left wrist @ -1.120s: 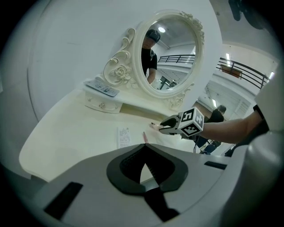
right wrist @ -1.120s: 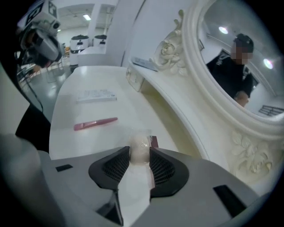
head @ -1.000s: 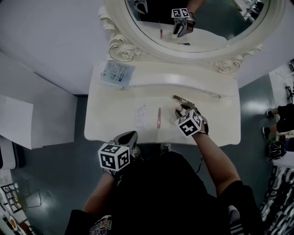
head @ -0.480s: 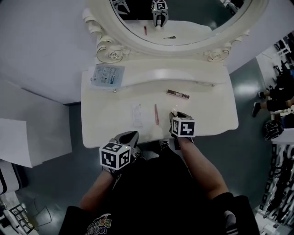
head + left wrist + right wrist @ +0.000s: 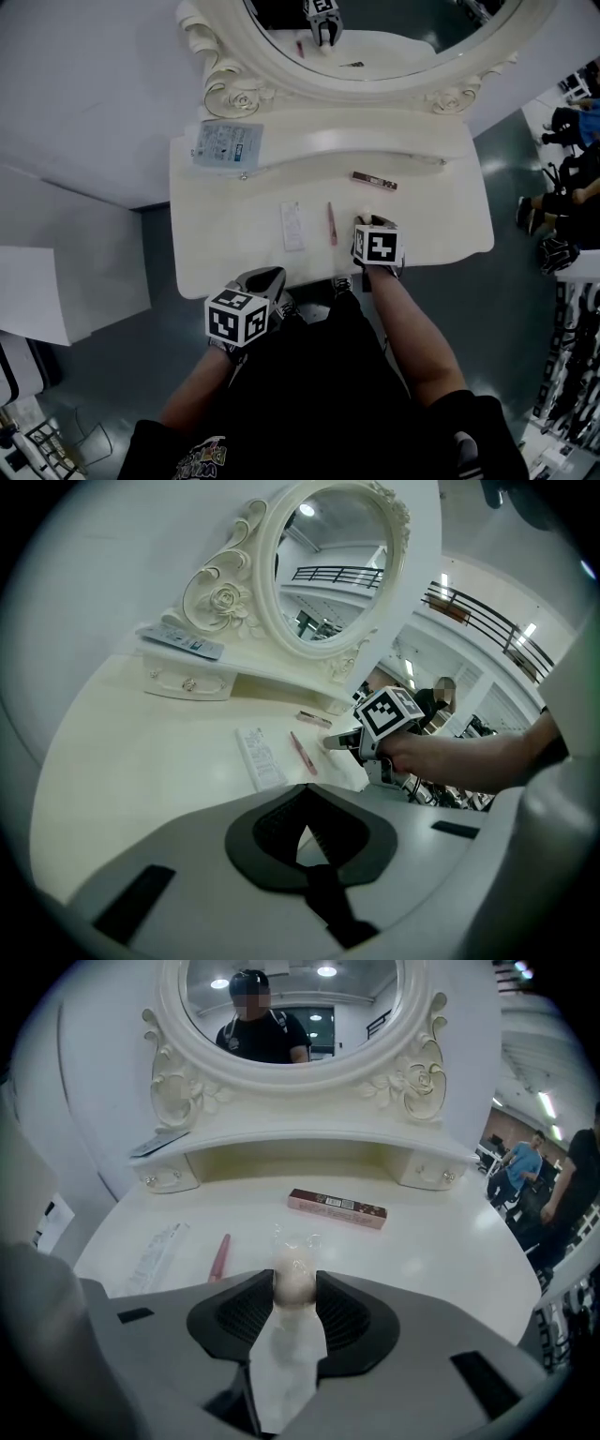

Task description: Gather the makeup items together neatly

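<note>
White vanity table [image 5: 234, 253] bears a flat sachet [image 5: 292, 226], pink pencil [image 5: 332, 223], brown box [image 5: 374, 180].

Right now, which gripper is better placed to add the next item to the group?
Right. The right gripper has its jaws closed on the beige wrapped makeup sponge over the white vanity table, just beside the slim pink lip pencil. The left gripper is shut, empty, back at the table's near edge.
</note>
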The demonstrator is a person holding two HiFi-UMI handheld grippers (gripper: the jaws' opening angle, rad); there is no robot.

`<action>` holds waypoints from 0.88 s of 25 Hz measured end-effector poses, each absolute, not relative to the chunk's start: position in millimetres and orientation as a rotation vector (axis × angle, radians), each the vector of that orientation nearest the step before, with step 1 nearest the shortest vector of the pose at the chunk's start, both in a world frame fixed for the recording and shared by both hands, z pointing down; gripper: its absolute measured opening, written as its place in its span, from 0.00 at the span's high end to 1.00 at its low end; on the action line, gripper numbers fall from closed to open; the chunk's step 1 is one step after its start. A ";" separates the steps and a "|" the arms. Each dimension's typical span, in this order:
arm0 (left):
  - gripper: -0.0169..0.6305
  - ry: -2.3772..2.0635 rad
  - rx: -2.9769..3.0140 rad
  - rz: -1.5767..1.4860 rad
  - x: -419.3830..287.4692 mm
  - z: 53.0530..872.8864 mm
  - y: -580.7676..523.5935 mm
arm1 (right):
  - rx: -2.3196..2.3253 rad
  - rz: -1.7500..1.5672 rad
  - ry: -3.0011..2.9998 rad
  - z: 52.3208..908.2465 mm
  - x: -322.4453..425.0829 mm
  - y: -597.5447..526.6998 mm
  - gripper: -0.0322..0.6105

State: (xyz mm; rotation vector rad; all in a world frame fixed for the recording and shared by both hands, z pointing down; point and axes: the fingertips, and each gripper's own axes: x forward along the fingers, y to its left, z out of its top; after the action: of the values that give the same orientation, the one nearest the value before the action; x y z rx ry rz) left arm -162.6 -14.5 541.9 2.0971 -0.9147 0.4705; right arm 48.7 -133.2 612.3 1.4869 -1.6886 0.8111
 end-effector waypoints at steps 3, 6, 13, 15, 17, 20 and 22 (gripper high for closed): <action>0.96 -0.923 2.082 0.461 -170.6 546.7 -6.7 | 1.490 0.784 -1.669 612.3 47.8 -135.7 0.70; 0.96 -0.947 2.069 0.448 -179.7 545.2 -4.8 | 1.488 0.767 -1.668 611.8 46.1 -136.6 0.68; 0.96 -0.948 2.066 0.441 -176.1 543.7 -0.2 | 1.482 0.788 -1.755 602.0 40.0 -136.5 0.58; 0.96 -0.941 2.072 0.444 -171.0 543.1 0.2 | 1.467 0.784 -1.819 592.4 35.2 -136.8 0.57; 0.96 -0.934 2.079 0.444 -164.7 541.4 -0.7 | 1.464 0.764 -1.881 575.6 35.9 -135.7 0.57; 0.96 -0.931 2.090 0.435 -153.4 537.7 -4.0 | 1.469 0.731 -1.956 554.1 54.1 -136.1 0.57; 0.96 -0.933 2.095 0.428 -145.7 534.8 -7.1 | 1.460 0.715 -1.985 547.8 74.7 -140.5 0.57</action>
State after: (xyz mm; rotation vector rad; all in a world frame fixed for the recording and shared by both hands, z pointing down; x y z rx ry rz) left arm -145.7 -7.1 534.8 2.0948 -0.9333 0.4278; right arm 74.7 -140.5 547.8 1.4602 -1.9846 0.7153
